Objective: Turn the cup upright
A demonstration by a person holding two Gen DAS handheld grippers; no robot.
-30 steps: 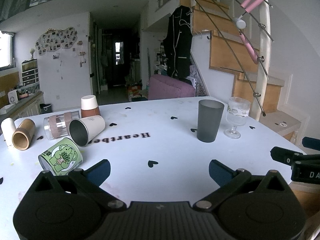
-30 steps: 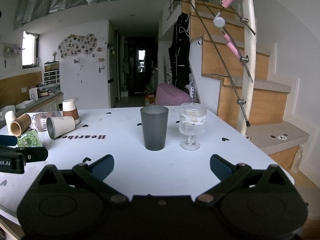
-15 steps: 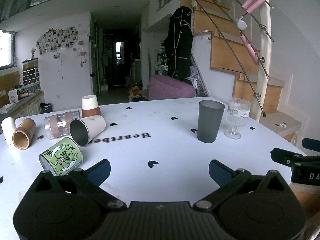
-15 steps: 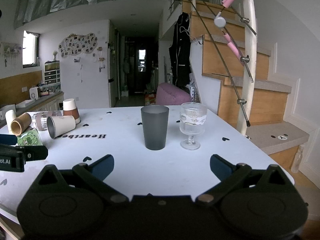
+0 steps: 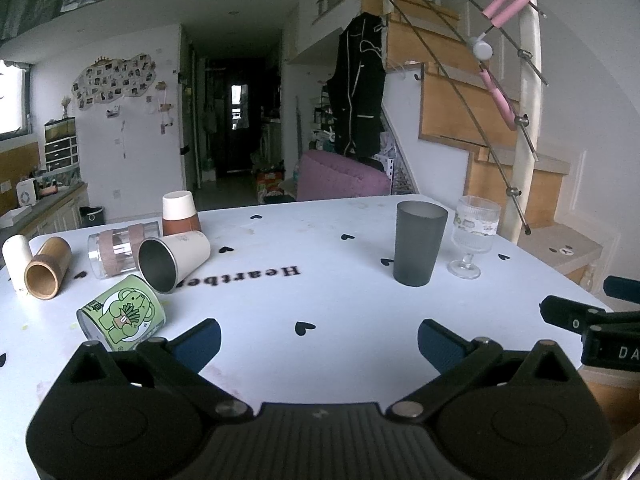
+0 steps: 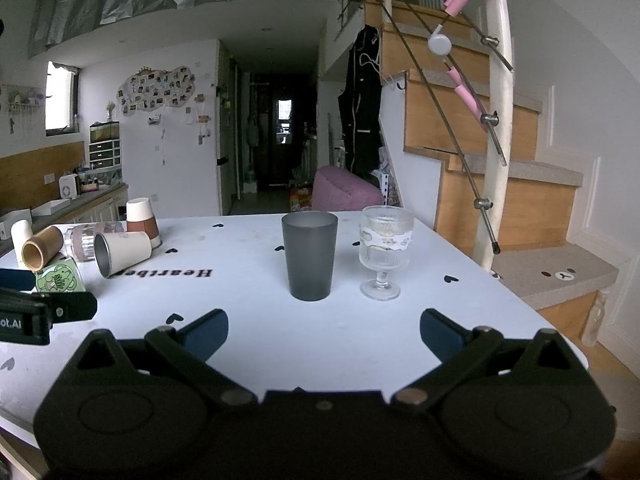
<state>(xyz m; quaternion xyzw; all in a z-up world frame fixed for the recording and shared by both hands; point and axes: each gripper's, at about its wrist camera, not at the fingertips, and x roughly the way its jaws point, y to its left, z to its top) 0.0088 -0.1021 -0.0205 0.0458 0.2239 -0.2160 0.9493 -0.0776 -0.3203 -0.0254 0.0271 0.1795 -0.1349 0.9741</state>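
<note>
Several cups lie on their sides at the left of the white table (image 5: 320,300): a green cartoon cup (image 5: 122,314), a cream cup with a steel inside (image 5: 174,258), a clear ribbed glass (image 5: 116,250), a bamboo cup (image 5: 46,268) and a white cup (image 5: 16,256). A brown and white cup (image 5: 180,214) stands upside down behind them. My left gripper (image 5: 318,340) is open and empty over the table's near edge, the green cup just ahead of its left finger. My right gripper (image 6: 324,332) is open and empty, short of an upright grey tumbler (image 6: 310,256).
A stemmed glass (image 6: 384,252) stands upright right of the grey tumbler. The tumbler (image 5: 418,242) and the stemmed glass (image 5: 472,236) also show in the left wrist view. A staircase with a white post (image 6: 500,120) rises past the table's right edge.
</note>
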